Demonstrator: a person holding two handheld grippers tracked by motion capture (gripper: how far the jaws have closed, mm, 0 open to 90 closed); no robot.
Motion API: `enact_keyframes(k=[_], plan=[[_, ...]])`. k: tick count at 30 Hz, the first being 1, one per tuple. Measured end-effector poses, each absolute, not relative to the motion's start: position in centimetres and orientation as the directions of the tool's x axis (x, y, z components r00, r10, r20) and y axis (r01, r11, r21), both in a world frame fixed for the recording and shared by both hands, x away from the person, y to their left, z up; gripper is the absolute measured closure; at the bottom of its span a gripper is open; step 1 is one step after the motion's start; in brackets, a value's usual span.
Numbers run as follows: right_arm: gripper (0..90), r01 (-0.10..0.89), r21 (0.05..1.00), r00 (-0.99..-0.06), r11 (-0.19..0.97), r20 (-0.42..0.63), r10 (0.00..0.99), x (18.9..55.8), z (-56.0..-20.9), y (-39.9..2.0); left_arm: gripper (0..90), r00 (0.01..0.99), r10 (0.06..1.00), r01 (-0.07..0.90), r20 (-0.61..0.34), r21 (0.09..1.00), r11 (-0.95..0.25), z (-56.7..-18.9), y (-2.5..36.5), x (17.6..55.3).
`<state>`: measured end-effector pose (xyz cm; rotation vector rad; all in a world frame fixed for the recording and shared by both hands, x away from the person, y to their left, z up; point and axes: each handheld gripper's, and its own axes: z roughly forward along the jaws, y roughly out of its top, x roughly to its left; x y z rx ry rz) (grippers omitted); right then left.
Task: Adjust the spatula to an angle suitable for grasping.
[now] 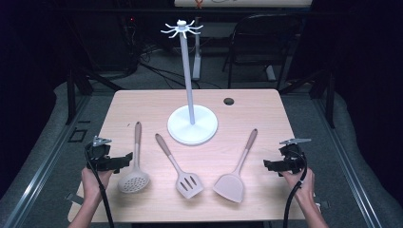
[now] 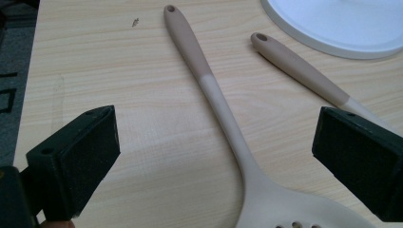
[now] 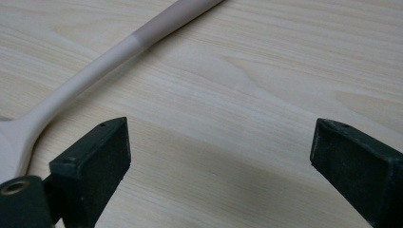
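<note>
On the table [image 1: 266, 102], skimmer [image 1: 134, 176], slotted turner [image 1: 187, 183] and spatula [image 1: 231, 183] lie left to right before the stand [image 1: 192, 126].

We are looking at a lab or recording studio set up for manipulation work, not a home kitchen. A light wooden table [image 1: 142, 102] with a cable grommet hole [image 1: 229, 101] stands alone in a dark room with black surroundings. Behind it we see loose cables on the floor [image 1: 157, 71], a black folding chair [image 1: 263, 40] and dark metal frame legs [image 1: 71, 92]. Grey padding [image 1: 45, 128] rings the table, and kitchen utensils [image 1: 183, 166] lie staged in a row beside a white hanging stand [image 1: 190, 95].
</note>
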<state>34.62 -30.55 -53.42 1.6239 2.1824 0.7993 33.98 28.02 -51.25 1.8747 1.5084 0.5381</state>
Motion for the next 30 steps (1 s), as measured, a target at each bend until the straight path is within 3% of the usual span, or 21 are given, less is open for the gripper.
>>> enact_keyframes(k=[6, 8, 9, 13, 15, 30], plan=[[11.6, 0.764, 0.608, -0.340, 0.217, 0.094, 0.936, 34.4, -53.0, -29.5, 1.6, 0.249, 0.964, 0.697, -0.095, 0.708, -0.111, -51.5, 27.9, 34.0], [13.5, 0.765, 0.585, -0.367, 0.269, 0.052, 0.929, 34.5, -52.6, -29.0, 1.4, 0.249, 0.963, 0.701, -0.101, 0.705, -0.108, -51.6, 27.8, 34.1], [13.6, 0.762, 0.606, -0.354, 0.229, 0.093, 0.931, 34.5, -52.9, -28.5, 1.3, 0.250, 0.963, 0.700, -0.100, 0.705, -0.109, -51.6, 27.8, 34.1], [14.3, 0.767, 0.598, -0.359, 0.233, 0.098, 0.928, 34.6, -53.0, -27.8, 1.0, 0.256, 0.962, 0.706, -0.097, 0.699, -0.118, -51.6, 27.8, 34.1], [16.6, 0.766, 0.575, -0.387, 0.287, 0.058, 0.920, 34.8, -52.8, -27.1, 1.0, 0.258, 0.962, 0.703, -0.095, 0.701, -0.119, -51.6, 27.7, 34.1], [28.6, 0.781, 0.559, -0.378, 0.278, 0.069, 0.923, 36.0, -54.3, -21.8, 1.2, 0.266, 0.961, 0.710, -0.077, 0.690, -0.141, -51.7, 27.5, 34.3]])
